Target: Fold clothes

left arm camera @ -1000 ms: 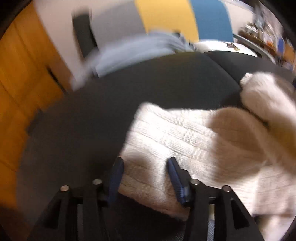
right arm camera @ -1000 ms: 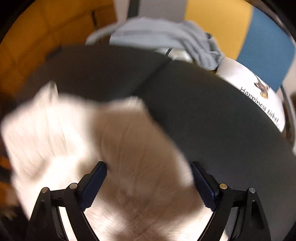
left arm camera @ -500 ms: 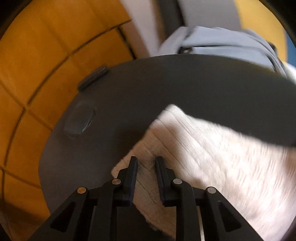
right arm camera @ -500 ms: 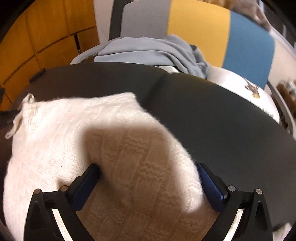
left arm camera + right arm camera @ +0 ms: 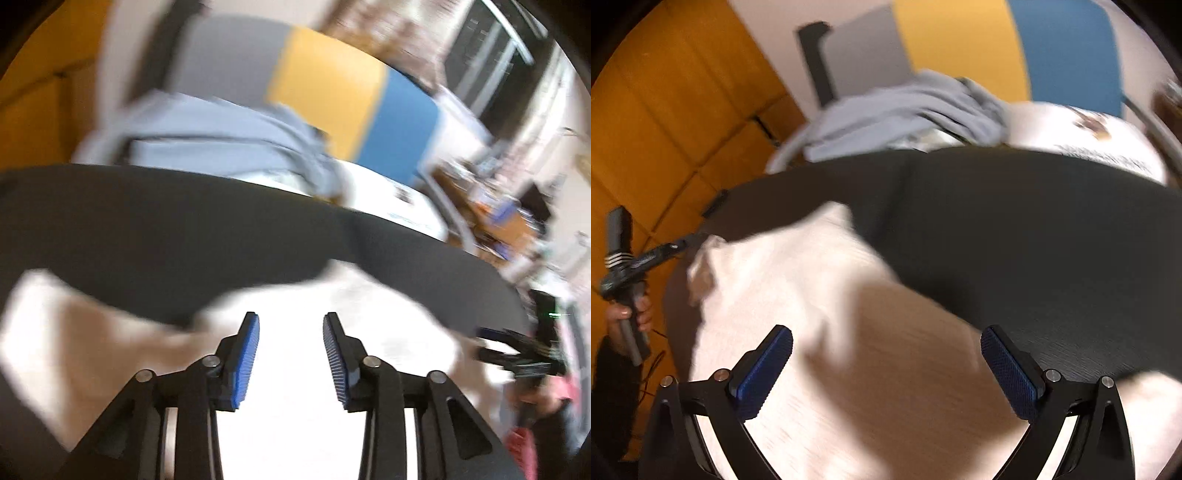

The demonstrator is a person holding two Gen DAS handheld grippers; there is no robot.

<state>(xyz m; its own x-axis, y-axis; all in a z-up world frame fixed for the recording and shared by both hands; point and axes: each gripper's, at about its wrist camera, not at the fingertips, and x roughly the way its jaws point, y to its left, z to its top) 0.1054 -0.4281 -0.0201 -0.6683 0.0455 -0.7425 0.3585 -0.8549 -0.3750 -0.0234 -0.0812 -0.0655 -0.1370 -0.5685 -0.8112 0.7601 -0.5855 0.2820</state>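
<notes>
Cream sweater (image 5: 798, 295) mid dark table (image 5: 1052, 229), L gripper (image 5: 291, 345) just reopening, R gripper (image 5: 886, 363) wide, both empty

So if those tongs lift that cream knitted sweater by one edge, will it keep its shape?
Probably not. The cream knitted sweater lies in soft rumpled folds on the dark table, so it would likely droop and unfold. Its fuzzy knit looks grippy rather than slippery, and fairly bulky but light.

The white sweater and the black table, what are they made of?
The sweater looks like soft, fuzzy knitted yarn, maybe wool: faint knit rows show even through the blur. The table looks like a dull, matte dark top with a fine grain, perhaps laminate or a mat; the blur leaves that open.
</notes>
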